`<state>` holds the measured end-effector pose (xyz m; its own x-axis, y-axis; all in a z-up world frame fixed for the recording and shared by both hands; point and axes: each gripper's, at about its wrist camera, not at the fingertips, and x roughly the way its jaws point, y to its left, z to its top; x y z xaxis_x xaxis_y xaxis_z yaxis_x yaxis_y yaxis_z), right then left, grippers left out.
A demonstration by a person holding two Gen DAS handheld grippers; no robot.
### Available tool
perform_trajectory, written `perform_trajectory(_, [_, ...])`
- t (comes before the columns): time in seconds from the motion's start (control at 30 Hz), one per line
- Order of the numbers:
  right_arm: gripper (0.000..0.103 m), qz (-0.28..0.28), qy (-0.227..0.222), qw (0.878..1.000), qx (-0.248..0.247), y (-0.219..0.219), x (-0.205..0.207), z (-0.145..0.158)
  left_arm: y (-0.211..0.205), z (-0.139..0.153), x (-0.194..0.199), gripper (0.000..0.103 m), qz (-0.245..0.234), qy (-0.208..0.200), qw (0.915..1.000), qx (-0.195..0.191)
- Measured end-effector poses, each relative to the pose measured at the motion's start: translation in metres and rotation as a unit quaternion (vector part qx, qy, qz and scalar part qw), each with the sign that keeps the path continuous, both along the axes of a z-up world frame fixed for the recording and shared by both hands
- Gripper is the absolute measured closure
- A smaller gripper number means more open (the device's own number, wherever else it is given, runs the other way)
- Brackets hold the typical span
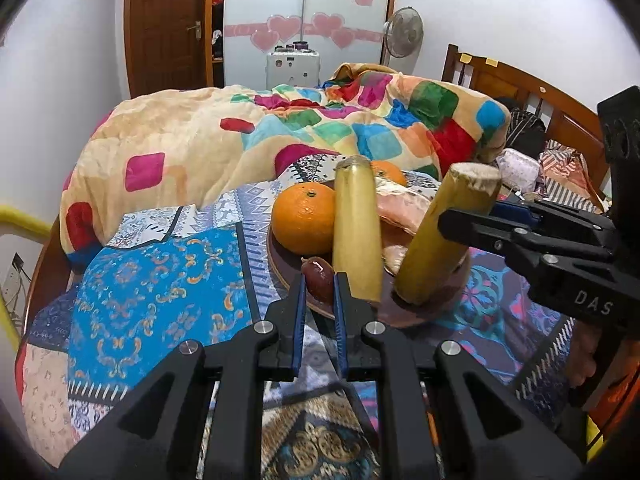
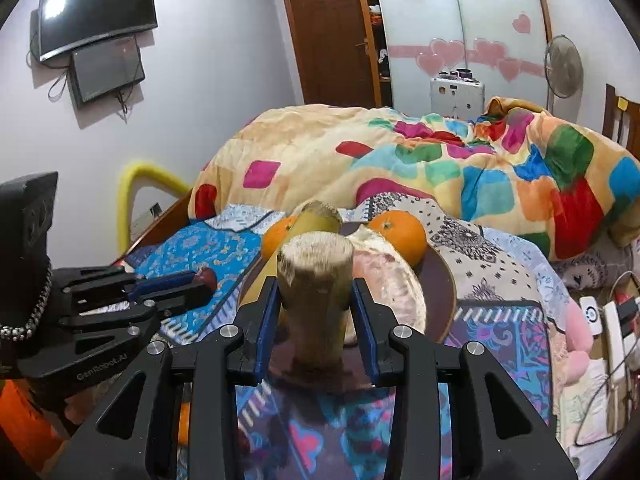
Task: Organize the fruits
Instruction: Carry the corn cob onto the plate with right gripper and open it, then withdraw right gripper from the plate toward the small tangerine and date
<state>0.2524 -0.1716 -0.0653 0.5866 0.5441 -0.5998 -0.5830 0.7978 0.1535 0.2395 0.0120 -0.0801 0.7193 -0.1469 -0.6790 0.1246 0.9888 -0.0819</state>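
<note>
Left wrist view: round dark brown wooden plate [image 1: 288,276] on the patterned bedspread [image 1: 160,280] held two oranges [image 1: 304,218], a peeled pomelo segment [image 2: 388,280] and a yellowish cane piece [image 1: 356,232]. Left gripper [image 1: 318,288] pinched a small reddish-brown date [image 1: 318,280]; right gripper [image 2: 316,312] clamped a second cane piece [image 2: 316,280] over the plate's near edge.

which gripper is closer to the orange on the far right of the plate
Right. The right gripper, shut on a sugarcane piece, sits just in front of that orange. The left gripper, holding a red date, is off beyond the plate's left edge.
</note>
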Motion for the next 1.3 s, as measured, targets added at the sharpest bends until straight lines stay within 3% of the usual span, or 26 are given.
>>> perform_trajectory(0.27, [0.066,-0.03,-0.012,0.999,-0.032,0.012,0.02,-0.003,0.011,-0.013,0.029,0.09,-0.002,0.031,0.999,-0.033])
perform_trajectory(0.47, [0.04,-0.032,-0.027,0.997,-0.067,0.013,0.023,-0.007,0.007,-0.02,0.038,0.09,-0.003,0.043,0.9987,-0.028])
perform_trajectory(0.8, [0.039,-0.031,-0.02,0.997,-0.062,0.0,0.011,-0.004,0.007,-0.007,0.024,0.069,0.011,0.03,0.9994,-0.015])
perform_trajectory(0.97, [0.039,-0.032,-0.033,0.997,-0.068,-0.003,-0.007,0.003,0.006,0.009,0.005,0.068,0.015,0.017,0.9997,-0.008])
perform_trajectory(1.07, [0.039,-0.03,-0.04,0.997,-0.066,-0.006,-0.021,0.01,0.003,0.019,-0.011,0.056,0.02,0.006,0.9998,0.0])
perform_trajectory(1.13, [0.039,-0.03,-0.046,0.997,-0.061,-0.008,-0.032,0.015,0.003,0.025,-0.024,0.043,0.029,-0.003,0.9996,0.0])
perform_trajectory(1.3, [0.037,-0.029,-0.047,0.997,-0.054,-0.013,-0.055,0.02,0.0,0.032,-0.053,0.041,0.033,-0.003,0.9994,-0.014])
